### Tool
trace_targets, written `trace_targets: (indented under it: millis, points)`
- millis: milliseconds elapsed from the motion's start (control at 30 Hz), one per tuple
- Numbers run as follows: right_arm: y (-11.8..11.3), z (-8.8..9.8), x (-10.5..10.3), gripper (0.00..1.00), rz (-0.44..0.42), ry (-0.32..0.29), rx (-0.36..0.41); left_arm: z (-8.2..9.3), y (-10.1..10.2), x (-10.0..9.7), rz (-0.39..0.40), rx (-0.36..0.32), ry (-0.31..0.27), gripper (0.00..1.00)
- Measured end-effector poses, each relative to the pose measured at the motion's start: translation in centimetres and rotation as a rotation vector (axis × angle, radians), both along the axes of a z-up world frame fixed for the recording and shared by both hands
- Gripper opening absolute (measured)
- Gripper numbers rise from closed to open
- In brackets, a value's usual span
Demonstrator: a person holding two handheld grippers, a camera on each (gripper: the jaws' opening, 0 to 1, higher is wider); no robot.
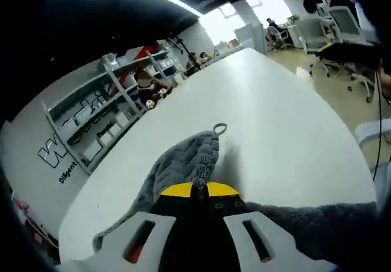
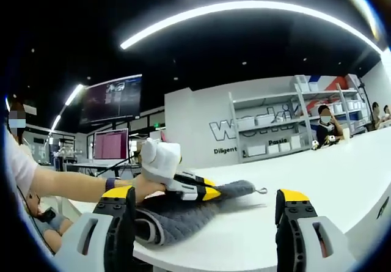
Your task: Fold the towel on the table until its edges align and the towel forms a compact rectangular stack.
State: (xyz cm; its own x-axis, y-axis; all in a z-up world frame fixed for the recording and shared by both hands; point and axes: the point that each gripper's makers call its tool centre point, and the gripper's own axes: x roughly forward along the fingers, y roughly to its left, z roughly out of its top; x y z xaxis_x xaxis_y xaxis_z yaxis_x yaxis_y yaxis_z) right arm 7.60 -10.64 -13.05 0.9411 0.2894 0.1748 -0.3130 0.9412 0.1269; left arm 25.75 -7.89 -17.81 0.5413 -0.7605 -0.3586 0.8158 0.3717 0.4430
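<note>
On table [image 1: 287,119], one towel [image 1: 183,162].

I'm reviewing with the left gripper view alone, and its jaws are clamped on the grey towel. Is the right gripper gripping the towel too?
Observer: No. The right gripper has its jaws wide apart with nothing between them, short of the towel.
Operator: Is the towel hanging in the air?
Observer: No. It lies on the white table, apparently doubled over at the near end, its loop at the far end.
</note>
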Motion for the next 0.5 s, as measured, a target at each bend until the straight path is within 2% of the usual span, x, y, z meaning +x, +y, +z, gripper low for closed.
trace_targets:
  millis: [100, 233, 400, 433, 467, 500]
  points:
    - [-0.1, -0.1, 0.0, 0.97, -0.003, 0.003, 0.001, 1.6, 0.6, 0.6, 0.036, -0.122, 0.091, 0.04]
    - [-0.1, 0.0, 0.0, 0.97, -0.001, 0.002, 0.007, 4.6, 2.1, 3.4, 0.103, -0.280, 0.192, 0.04]
    - [0.0, 0.0, 0.1, 0.97, 0.004, 0.004, 0.004, 6.0, 4.2, 5.1, 0.170, -0.437, 0.312, 0.04]
    - [0.0, 0.0, 0.1, 0.97, 0.004, 0.005, 0.003, 6.3, 4.8, 5.7, 0.187, -0.478, 0.358, 0.04]
    - [0.0, 0.0, 0.1, 0.97, 0.003, 0.005, 0.003, 6.0, 5.1, 4.9, 0.198, -0.494, 0.375, 0.04]
    - [-0.1, -0.1, 0.1, 0.97, 0.003, 0.006, 0.004, 5.8, 5.8, 5.2, 0.227, -0.527, 0.410, 0.04]
